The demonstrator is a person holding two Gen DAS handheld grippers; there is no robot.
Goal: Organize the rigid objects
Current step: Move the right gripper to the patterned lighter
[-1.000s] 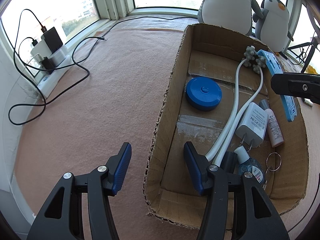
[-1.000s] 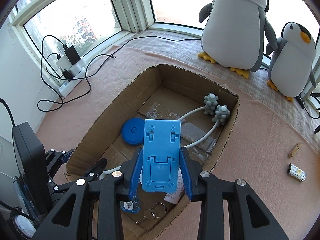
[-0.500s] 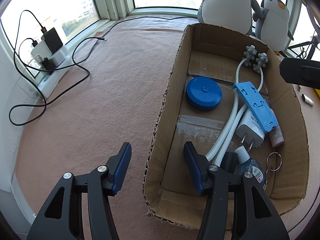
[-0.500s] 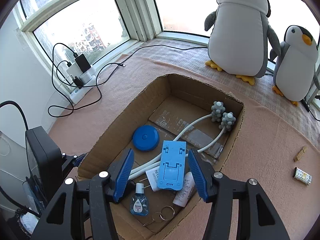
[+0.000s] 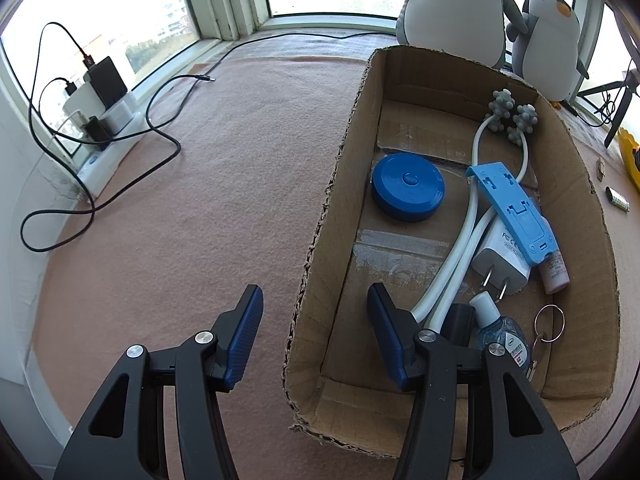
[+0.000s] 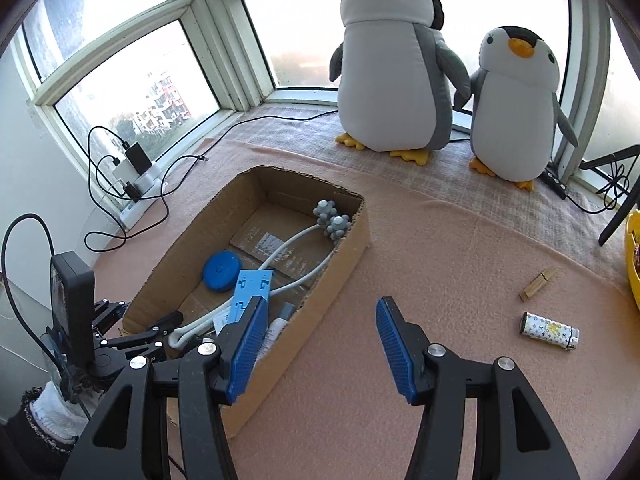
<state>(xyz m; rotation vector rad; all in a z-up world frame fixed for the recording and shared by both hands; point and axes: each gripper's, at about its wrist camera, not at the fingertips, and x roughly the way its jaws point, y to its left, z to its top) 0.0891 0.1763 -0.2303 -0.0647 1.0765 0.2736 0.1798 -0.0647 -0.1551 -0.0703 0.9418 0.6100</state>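
An open cardboard box (image 5: pixel 592 216) sits on the pink mat. In it, a blue phone stand (image 5: pixel 514 208) lies flat across a white charger (image 5: pixel 500 256), next to a round blue tin (image 5: pixel 408 192), a white massager with grey balls (image 5: pixel 510 116), small bottles and a key ring (image 5: pixel 550 320). My left gripper (image 5: pixel 315 292) is open, its fingers astride the box's left wall without touching it. My right gripper (image 6: pixel 322 306) is open and empty above the mat, just right of the box (image 6: pixel 344 264). On the mat to its right lie a patterned lighter (image 6: pixel 550 330) and a wooden clip (image 6: pixel 538 284).
Two plush penguins (image 6: pixel 392 72) (image 6: pixel 516 108) stand by the window behind the box. A power strip (image 6: pixel 136 184) with black cables trails over the mat at the left. A yellow container (image 6: pixel 632 260) and a black tripod leg sit at the far right.
My right gripper opened and let go of the blue phone stand, which now lies in the box on the charger. It then swung right, out over the mat. The left gripper stayed put.
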